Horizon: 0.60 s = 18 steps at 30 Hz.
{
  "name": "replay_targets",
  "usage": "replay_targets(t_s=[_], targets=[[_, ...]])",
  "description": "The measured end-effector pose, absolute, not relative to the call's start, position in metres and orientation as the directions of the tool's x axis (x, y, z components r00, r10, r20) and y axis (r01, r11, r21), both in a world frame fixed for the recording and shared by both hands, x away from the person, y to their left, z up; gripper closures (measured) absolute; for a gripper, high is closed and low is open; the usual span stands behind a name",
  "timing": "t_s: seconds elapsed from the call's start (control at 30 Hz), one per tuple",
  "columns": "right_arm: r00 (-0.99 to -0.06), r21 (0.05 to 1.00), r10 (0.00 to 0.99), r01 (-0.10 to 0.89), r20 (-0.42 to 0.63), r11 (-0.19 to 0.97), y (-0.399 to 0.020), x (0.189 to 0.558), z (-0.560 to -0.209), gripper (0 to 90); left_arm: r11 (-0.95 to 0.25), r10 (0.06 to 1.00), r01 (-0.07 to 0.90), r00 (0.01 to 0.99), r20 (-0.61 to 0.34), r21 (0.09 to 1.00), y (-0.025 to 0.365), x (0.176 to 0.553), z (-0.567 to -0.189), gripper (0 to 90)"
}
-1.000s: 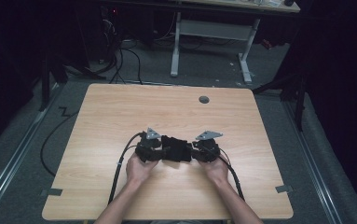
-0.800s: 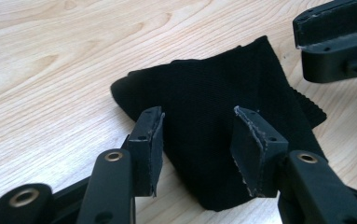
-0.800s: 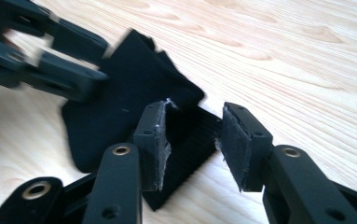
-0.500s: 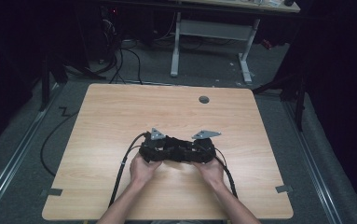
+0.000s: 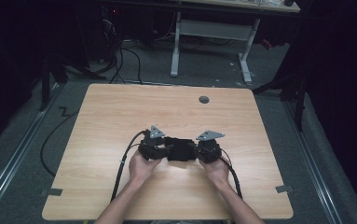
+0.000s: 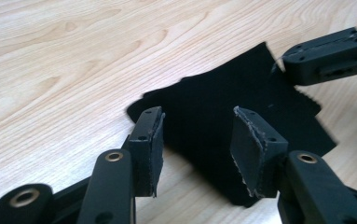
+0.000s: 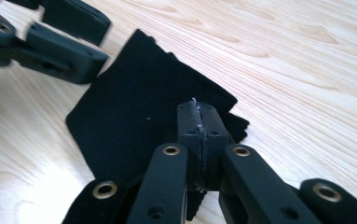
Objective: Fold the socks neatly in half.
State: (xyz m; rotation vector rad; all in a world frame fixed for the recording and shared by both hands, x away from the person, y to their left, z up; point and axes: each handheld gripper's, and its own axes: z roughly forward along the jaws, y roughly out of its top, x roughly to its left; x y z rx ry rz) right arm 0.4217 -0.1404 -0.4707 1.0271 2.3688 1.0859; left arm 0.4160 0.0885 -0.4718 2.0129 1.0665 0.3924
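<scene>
A black cloth point(image 5: 181, 149) lies flat on the wooden table point(image 5: 120, 116), between the two grippers. My left gripper point(image 6: 197, 116) stands open at the cloth's left edge, one pad on each side of a strip of the black cloth point(image 6: 223, 93) and neither pressing it. My right gripper point(image 7: 197, 105) has just been closing and now has its pads together, tips down on the black cloth point(image 7: 134, 93) near its right edge, pinching the fabric. In the high view the left gripper point(image 5: 164, 150) and right gripper point(image 5: 195, 150) face each other across the cloth.
A round grommet point(image 5: 204, 99) sits in the table's far part. Black cables point(image 5: 122, 163) trail from both grippers toward the near edge. Grey tape marks point(image 5: 283, 189) lie near the front corners. Dark floor, cables and a desk frame point(image 5: 213, 32) lie beyond the table.
The two grippers have drawn in a little on the cloth from both sides. The hands otherwise stay near the same spot.
</scene>
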Motion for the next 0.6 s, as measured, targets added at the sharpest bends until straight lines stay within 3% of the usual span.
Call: replay_targets(t_s=[0.33,0.6], targets=[[-0.658,0.729,0.747,0.467,-0.093,0.501,-0.144,0.426,-0.492,86.0,-0.36,0.788,0.549,0.612,-0.069,0.755,0.07,0.425,-0.488,55.1],[-0.634,0.738,0.765,0.461,-0.115,0.493,-0.147,0.427,-0.492,75.9,-0.371,0.793,0.553,0.606,-0.055,0.746,0.069,0.427,-0.49,54.9]])
